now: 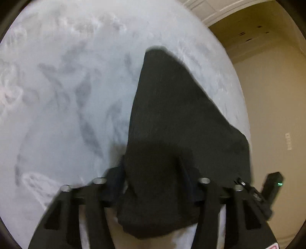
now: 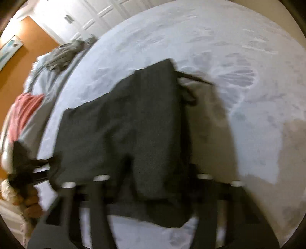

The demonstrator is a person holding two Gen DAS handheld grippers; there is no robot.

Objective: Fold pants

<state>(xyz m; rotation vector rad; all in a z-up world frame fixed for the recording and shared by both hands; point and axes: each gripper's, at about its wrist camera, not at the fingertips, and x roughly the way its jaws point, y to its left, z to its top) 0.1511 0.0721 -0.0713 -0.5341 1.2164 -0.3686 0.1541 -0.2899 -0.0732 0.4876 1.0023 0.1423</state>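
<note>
In the left wrist view, the left tongs (image 1: pixel 153 183) sit at the bottom of the frame with the black pants (image 1: pixel 172 124) bunched between and over the fingers; the fabric hides the fingertips, so the width of the gap cannot be told, but the cloth is gathered there and hangs from the tongs. A loose fold of the garment droops below the crossbar toward the camera. From the grip the pants run forward and narrow to a point, lying over the pale patterned bed cover (image 1: pixel 67 95). Beyond the bed's right edge are a beige wall (image 1: pixel 271 105) and, higher up, white panelled trim. In the right wrist view, the right tongs (image 2: pixel 151 178) likewise have the pants (image 2: pixel 124 118) draped across the fingers, with the fingertips covered, so how far apart they stand cannot be told; the cloth is bunched at the grip and sags beneath the bar. The garment spreads forward as a broad dark panel above the bed cover (image 2: pixel 239 47), and a thin dark drawstring (image 2: pixel 193 78) trails from its far right corner. The picture is blurred. At the left edge the other tongs (image 2: pixel 28 164) show as a dark shape touching the pants' edge. Farther off on the bed lie a red garment (image 2: pixel 24 113) and a grey garment (image 2: pixel 65 55); behind them stand an orange wall (image 2: pixel 24 44) and white doors (image 2: pixel 86 17).
</note>
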